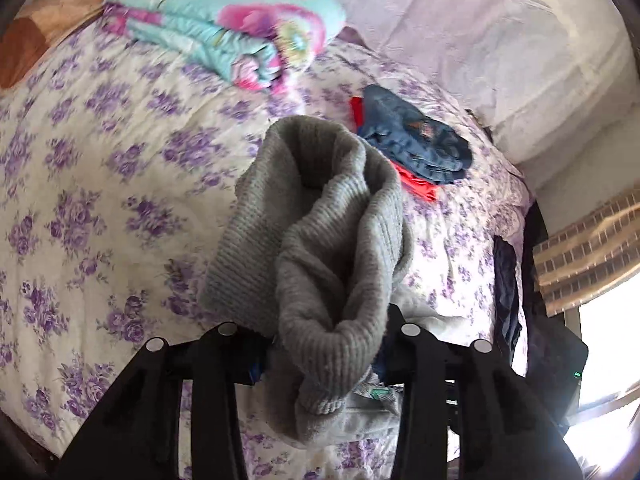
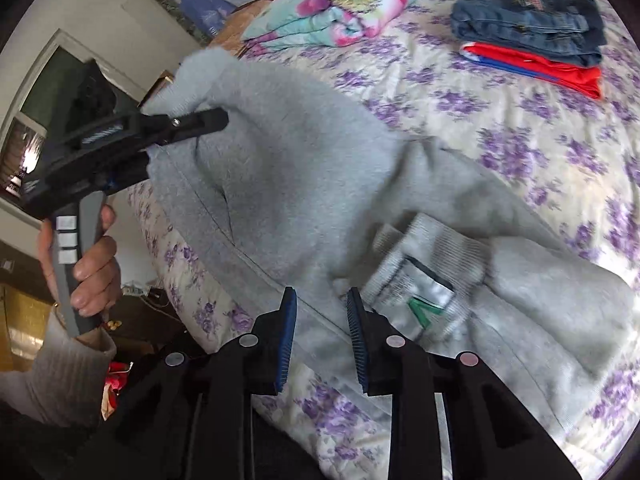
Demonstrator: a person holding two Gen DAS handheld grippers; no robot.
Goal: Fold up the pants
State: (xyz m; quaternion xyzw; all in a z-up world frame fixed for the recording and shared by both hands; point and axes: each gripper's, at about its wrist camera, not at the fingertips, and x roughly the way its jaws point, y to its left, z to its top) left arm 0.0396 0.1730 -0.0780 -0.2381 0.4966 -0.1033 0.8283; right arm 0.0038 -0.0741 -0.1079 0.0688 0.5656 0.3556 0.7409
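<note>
Grey fleece pants (image 2: 304, 184) lie across the near edge of the bed, waistband with white label (image 2: 424, 284) turned up. My left gripper (image 2: 208, 120) is shut on a bunched ribbed cuff of the pants (image 1: 320, 240) and lifts it above the bed; in the left wrist view the cloth hides its fingertips (image 1: 320, 344). My right gripper (image 2: 322, 332) is open, its blue pads on either side of a seam of the pants, just left of the waistband.
A stack of folded jeans (image 2: 528, 20) on a red garment (image 2: 536, 68) lies on the floral bedspread (image 2: 520, 152) at the far right. A folded floral quilt (image 2: 344, 4) lies at the back. A window (image 1: 608, 352) is at the right.
</note>
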